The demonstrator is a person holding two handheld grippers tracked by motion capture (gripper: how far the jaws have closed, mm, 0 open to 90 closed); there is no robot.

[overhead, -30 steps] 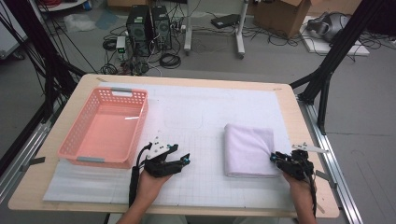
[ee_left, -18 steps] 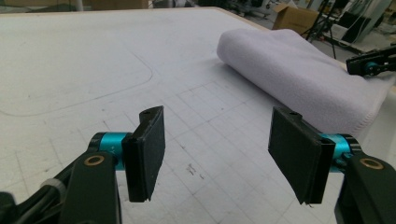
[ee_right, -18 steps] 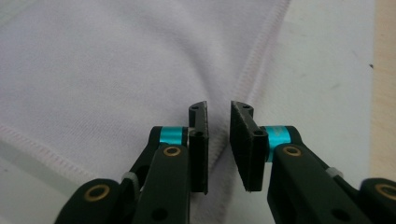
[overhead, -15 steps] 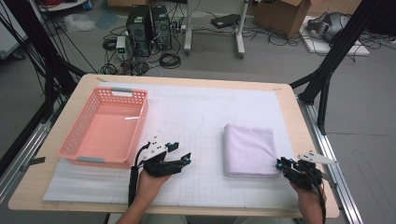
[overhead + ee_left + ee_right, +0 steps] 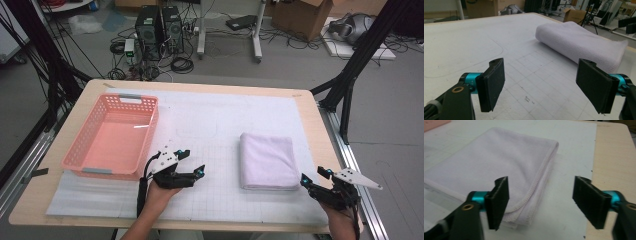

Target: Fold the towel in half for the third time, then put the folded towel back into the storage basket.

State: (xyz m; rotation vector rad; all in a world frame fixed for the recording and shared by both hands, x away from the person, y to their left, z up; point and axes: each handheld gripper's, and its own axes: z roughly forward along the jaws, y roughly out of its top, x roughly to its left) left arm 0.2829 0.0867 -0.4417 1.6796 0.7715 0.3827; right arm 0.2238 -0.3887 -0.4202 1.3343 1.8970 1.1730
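The folded towel lies flat on the surface, right of the basket. Both grippers, left and right, have just been opening, jaws released and empty. Soft, light, probably limp: pinch its stitched near corner.

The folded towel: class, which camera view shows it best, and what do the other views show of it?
The high view shows the whole folded towel, flat on the mat. The right gripper view shows its stitched near corner close up; the left gripper view shows its rolled fold edge side-on.
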